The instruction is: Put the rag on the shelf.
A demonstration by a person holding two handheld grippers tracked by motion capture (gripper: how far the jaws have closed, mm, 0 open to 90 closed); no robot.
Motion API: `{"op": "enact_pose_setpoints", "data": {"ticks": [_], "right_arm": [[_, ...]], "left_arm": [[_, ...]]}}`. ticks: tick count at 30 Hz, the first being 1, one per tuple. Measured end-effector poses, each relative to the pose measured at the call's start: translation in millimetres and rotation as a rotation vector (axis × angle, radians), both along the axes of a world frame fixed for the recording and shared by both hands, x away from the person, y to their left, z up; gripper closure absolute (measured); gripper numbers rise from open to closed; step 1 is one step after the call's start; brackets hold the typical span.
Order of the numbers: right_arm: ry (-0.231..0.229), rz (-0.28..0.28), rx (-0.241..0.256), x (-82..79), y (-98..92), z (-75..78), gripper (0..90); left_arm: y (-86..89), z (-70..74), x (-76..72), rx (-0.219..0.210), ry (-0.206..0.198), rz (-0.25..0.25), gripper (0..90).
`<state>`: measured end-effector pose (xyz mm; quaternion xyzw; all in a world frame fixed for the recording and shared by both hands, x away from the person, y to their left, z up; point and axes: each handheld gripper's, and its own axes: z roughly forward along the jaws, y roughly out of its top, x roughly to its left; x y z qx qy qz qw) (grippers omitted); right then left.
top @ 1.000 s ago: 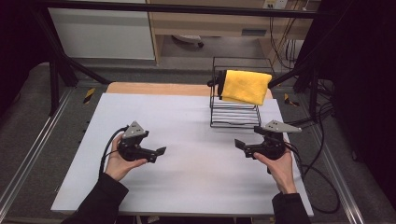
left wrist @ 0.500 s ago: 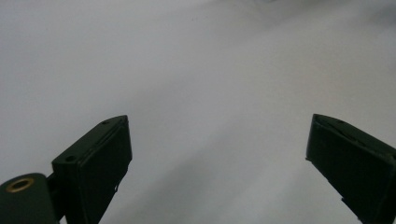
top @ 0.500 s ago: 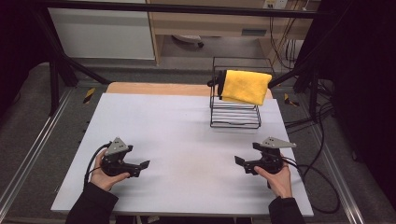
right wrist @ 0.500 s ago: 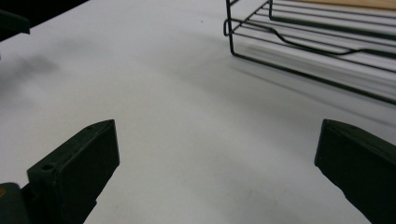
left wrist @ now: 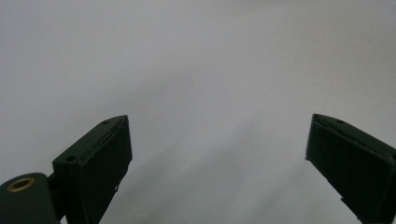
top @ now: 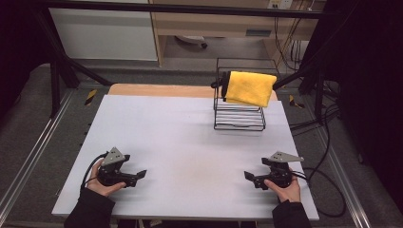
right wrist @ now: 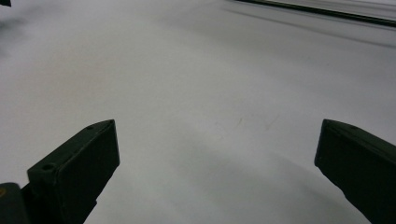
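I am seeing both hands resting low at the near edge of the white desk (top: 190,137), well apart from each other. My left gripper (top: 135,175) is sitting at the near left corner in the left hand (top: 102,183), its jaws pointing toward the middle of the desk; in the left gripper view (left wrist: 215,158) they are standing wide apart with nothing but bare desk between them. My right gripper (top: 252,178) is sitting at the near right corner in the right hand (top: 284,189), jaws pointing inward too, and in the right gripper view (right wrist: 215,163) they are gaping just as wide, gripping nothing. A black wire rack (top: 239,118) is standing at the far right of the desk, and a yellow cloth (top: 250,88) is hanging draped over its top, far from both grippers
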<state>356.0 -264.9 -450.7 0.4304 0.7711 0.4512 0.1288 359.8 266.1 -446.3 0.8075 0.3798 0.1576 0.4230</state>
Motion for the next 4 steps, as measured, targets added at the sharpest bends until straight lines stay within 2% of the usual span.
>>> {"op": "enact_pose_setpoints", "data": {"ticks": [4], "right_arm": [[0.0, 0.001, -0.004, 0.1, 0.5, -1.4, 0.6]], "left_arm": [[1.4, -0.5, -0.4, -0.008, -0.001, 0.007, 7.0]]}}
